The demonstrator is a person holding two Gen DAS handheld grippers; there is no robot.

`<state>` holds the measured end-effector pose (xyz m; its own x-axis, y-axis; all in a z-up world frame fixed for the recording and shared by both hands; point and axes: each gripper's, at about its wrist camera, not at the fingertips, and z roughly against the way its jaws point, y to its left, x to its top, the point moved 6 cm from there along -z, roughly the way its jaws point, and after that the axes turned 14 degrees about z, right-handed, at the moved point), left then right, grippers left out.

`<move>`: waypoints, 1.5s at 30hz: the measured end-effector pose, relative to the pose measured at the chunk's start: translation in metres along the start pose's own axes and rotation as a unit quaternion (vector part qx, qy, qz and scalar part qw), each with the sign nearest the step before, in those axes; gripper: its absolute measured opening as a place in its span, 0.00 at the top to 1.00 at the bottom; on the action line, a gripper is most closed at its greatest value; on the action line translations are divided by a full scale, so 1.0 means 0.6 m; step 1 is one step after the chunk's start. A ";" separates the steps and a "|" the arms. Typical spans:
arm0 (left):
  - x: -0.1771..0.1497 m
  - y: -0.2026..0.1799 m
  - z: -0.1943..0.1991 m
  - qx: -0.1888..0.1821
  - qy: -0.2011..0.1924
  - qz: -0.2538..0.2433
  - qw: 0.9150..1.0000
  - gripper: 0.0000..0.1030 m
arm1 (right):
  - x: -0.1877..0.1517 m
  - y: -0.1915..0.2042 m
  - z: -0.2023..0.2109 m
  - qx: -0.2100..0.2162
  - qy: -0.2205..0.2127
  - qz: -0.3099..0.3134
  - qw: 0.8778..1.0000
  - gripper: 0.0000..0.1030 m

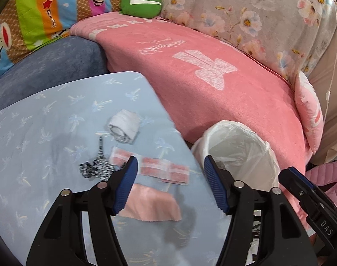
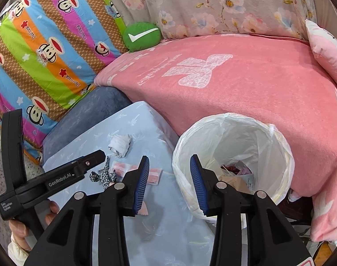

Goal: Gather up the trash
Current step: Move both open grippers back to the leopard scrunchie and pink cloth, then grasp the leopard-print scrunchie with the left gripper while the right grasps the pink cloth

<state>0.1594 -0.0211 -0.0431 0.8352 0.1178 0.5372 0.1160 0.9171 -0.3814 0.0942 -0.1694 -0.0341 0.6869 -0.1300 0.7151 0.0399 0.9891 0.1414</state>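
Observation:
A light blue table (image 1: 46, 133) holds trash: a crumpled white tissue (image 1: 124, 126), a black-and-white patterned scrap (image 1: 97, 166), pink-and-white packets (image 1: 166, 169) and a pink cloth piece (image 1: 155, 206). A white-lined bin (image 1: 239, 153) stands to the table's right. My left gripper (image 1: 170, 175) is open and empty above the packets. My right gripper (image 2: 169, 173) is open and empty between the table (image 2: 164, 221) and the bin (image 2: 232, 146), which holds trash. The tissue (image 2: 119, 145), scrap (image 2: 104, 176) and packets (image 2: 154, 175) also show in the right wrist view.
A pink blanket (image 1: 212, 84) covers the sofa behind the table and bin. A green cushion (image 1: 142, 2), a striped monkey-print pillow (image 2: 46, 51) and a floral cover (image 2: 212, 6) lie at the back. A blue cushion (image 1: 46, 66) sits left of the blanket.

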 end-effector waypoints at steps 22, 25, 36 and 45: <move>-0.016 0.198 -0.093 0.088 0.052 0.085 0.991 0.32 | -0.093 0.139 -0.184 0.060 0.114 0.051 0.990 0.58; -0.017 0.205 -0.111 0.085 0.063 0.090 0.990 0.32 | -0.103 0.144 -0.204 0.061 0.128 0.052 0.989 0.58; -0.016 0.201 -0.143 0.078 0.074 0.080 0.991 0.44 | -0.122 0.151 -0.252 0.062 0.157 0.059 0.984 0.58; -0.019 0.197 -0.142 0.058 0.084 0.076 0.992 0.85 | -0.132 0.165 -0.260 0.066 0.167 0.074 0.981 0.95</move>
<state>0.2097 0.0535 -0.1583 0.9171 0.2012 0.3442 -0.0721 0.9327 -0.3532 0.1570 -0.0504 -0.1833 0.8787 0.0663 0.4728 -0.1571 0.9753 0.1552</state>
